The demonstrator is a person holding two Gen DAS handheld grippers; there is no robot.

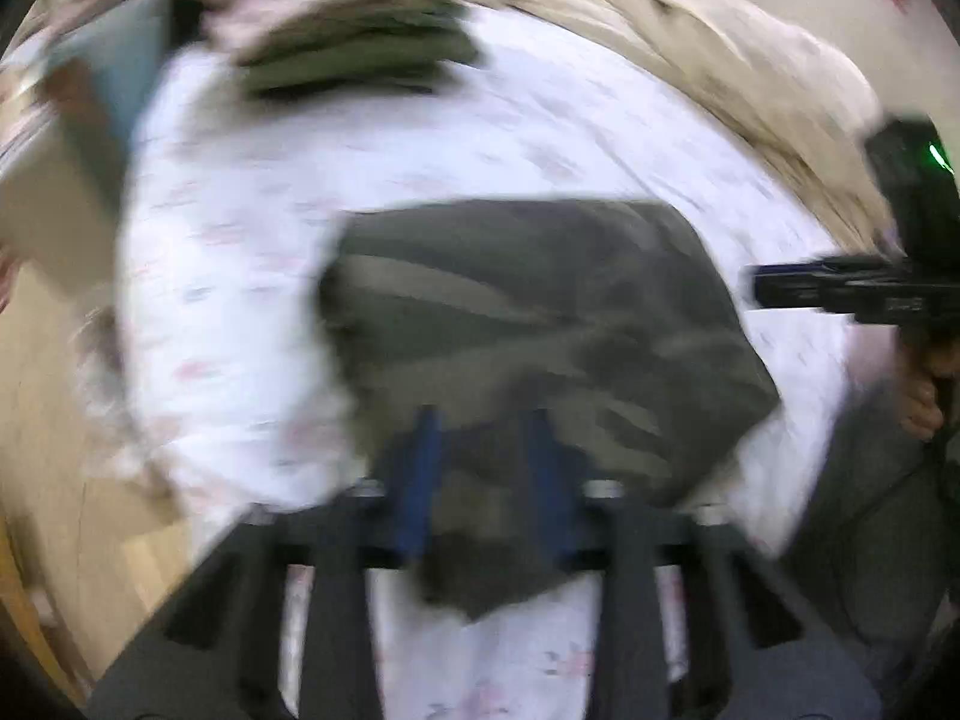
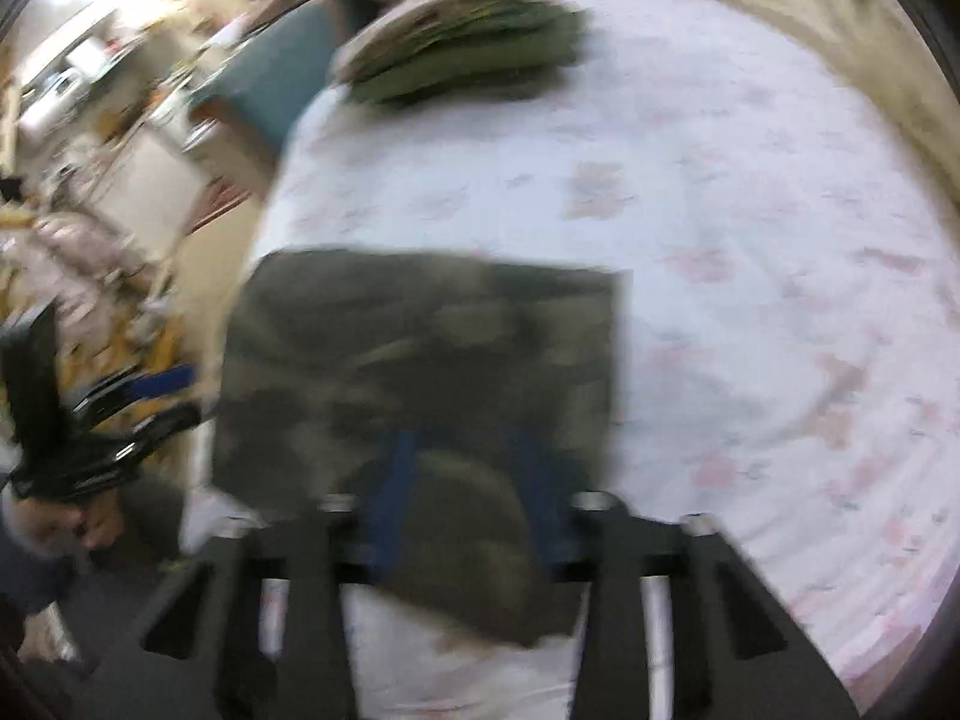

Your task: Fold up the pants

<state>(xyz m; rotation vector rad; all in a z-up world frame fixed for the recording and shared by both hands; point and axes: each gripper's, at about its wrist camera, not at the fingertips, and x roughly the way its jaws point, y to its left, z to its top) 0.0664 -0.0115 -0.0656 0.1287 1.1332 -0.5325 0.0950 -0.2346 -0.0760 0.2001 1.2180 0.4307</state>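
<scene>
The folded olive-grey pants (image 1: pixel 528 300) (image 2: pixel 420 330) lie on a white floral bed sheet (image 1: pixel 240 240) (image 2: pixel 750 240). In the left wrist view my left gripper (image 1: pixel 483 456) is shut on their near edge, and fabric bunches between the blue fingers (image 1: pixel 423 468) and covers the rail behind. My right gripper (image 2: pixel 462 468) is likewise shut on the near edge, with cloth between its fingers (image 2: pixel 390 480). Each view shows the other gripper at the pants' side: the right one (image 1: pixel 759 288), the left one (image 2: pixel 192 396). Both pictures are blurred.
A stack of folded olive and tan clothes (image 1: pixel 360 42) (image 2: pixel 468 42) sits at the sheet's far side. A crumpled beige blanket (image 1: pixel 720 60) (image 2: pixel 840 12) runs along the far right. A teal panel (image 1: pixel 114 60) (image 2: pixel 282 66) and pale floor (image 1: pixel 48 420) lie beyond the bed's left edge. A person's hand (image 2: pixel 60 522) holds the left gripper.
</scene>
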